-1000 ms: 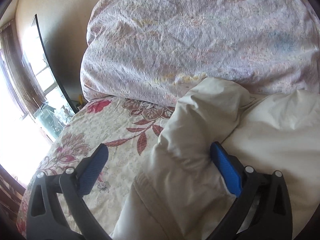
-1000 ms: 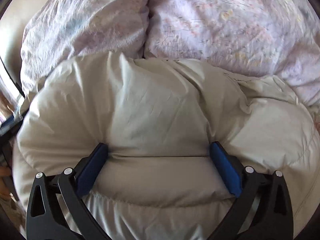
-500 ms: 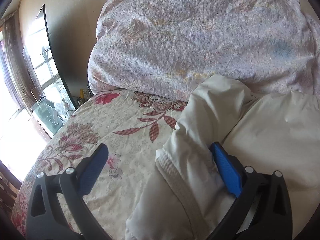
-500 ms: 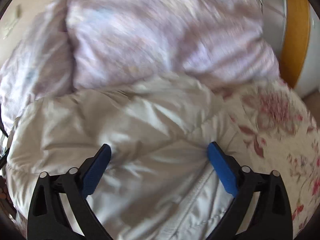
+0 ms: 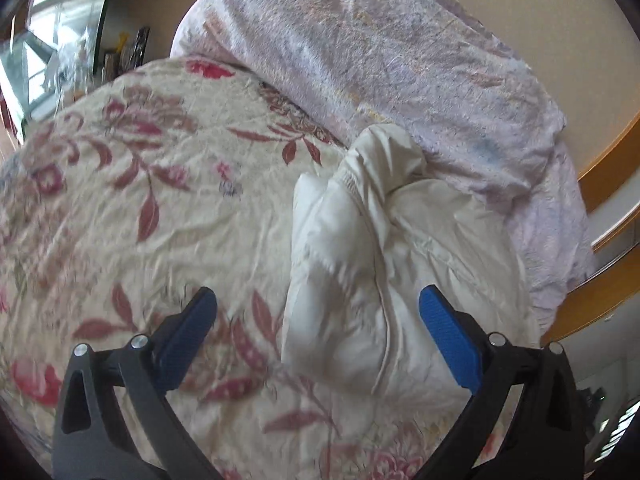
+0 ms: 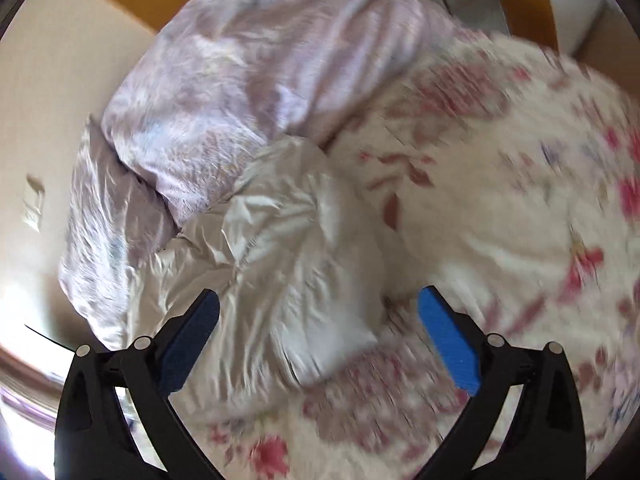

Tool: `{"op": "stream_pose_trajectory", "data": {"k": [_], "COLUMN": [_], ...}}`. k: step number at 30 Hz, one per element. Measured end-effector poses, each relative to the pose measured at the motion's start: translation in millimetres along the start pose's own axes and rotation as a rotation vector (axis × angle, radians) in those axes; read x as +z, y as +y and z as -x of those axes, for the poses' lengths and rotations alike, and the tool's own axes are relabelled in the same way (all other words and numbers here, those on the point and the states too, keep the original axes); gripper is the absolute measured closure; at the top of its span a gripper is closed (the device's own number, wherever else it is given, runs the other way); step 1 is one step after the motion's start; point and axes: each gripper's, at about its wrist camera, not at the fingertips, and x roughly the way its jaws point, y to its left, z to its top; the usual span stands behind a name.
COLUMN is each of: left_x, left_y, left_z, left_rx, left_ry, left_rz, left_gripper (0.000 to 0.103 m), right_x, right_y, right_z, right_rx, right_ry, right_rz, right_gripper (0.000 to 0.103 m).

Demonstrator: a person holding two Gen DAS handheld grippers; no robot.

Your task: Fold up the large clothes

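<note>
Lying bunched on the floral bedspread [image 5: 152,216], the cream padded jacket [image 5: 360,264] sits hard against the lilac duvet [image 5: 380,64] heaped at the head of the bed. It looks part-folded: a thick roll with a ribbed cuff on top, a seam running down its length.

The main risk, as I judge it, is the puffy filling. A jacket like this springs back, so a fold left unpressed could open again, and the slippery shell could slide out of a shallow pinch. A second risk is catching the bedspread or the duvet edge along with the jacket, since all three fabrics meet in the same spot. The right wrist view is smeared, so the jacket's near edge there is hard to place, and a grab made on that picture alone might miss.

The left claw [image 5: 318,320] stands wide and holds nothing; the jacket's near end lies ahead of it, closer to its right pad than its left, with bare bedspread under the left pad. The right claw [image 6: 320,320] is also wide and empty, though its jaws have just been closing a little; the jacket's lower corner lies between its pads in that view but neither pad presses on it.
</note>
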Motion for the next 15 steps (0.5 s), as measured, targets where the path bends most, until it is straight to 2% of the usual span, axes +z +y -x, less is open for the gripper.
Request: {"op": "stream_pose_trajectory", "data": {"k": [3,7,11,13,15], "left_x": [-20,-37,-42,-41,-40], "left_y": [9,4,-4,-7,-8], "left_z": [-2,-10,-22,-28,-32], "left_rx": [-0.054,-0.124,-0.151,-0.167,-0.177], "left_ry": [0.045,0.061,0.051,0.057,0.04], "left_rz": [0.078,0.146,0.195,0.218,0.255], "left_gripper": [0.004,0.011,0.017,0.026,0.026], "right_x": [-15,-30,-33,-33,-32], "right_y": [-12,-1,8,9,9], "right_z": [-13,-37,-41,-45,-49], "right_rx": [0.068,0.082,0.068,0.079,0.085], "right_ry": [0.097,0.139,0.089,0.066,0.043], "right_rz": [-0.06,-0.063,-0.036,-0.046,-0.05], "right_gripper": [0.019,0.026,0.03,0.032,0.035]}}
